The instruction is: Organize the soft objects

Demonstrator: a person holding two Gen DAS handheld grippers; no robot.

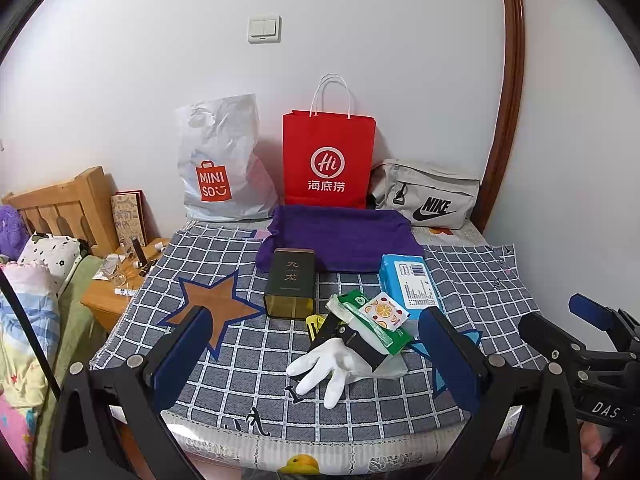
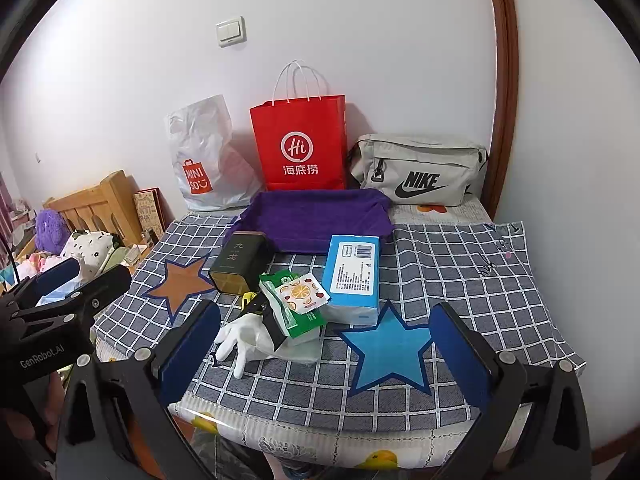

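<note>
- Checked cloth (image 1: 460, 276) covers the tabletop; front edge sits just ahead of both grippers, back edge meets a white wall (image 1: 400, 60).
- Back row against the wall, left to right: Miniso plastic bag (image 1: 218, 160), red paper bag (image 1: 328, 156), grey Nike pouch (image 1: 428, 194). No gap behind them.
- Purple towel (image 1: 340, 236) lies flat in front of the red bag, touching its base.
- Clutter mid-table: dark tin (image 1: 291, 282) overlapping the towel's near-left corner, blue tissue pack (image 1: 408, 284) at its near-right.
- Green wipes pack (image 1: 368, 320) with a fruit-print sachet (image 1: 384, 310) on top, resting on a black item — cannot tell what it is.
- White glove (image 1: 332, 364) nearest the front edge, fingers splayed towards the camera, cuff tucked under the pile.
- Left gripper (image 1: 316, 356): fingers spread wide, nothing between them; the glove lies in line between the pads.
- Right gripper (image 2: 326, 354): fingers also wide apart and empty — over the blue star (image 2: 386, 354).
- Free room: right half of the cloth is bare out to its right edge; left side drops to a wooden nightstand (image 1: 108, 296) and bed.
</note>
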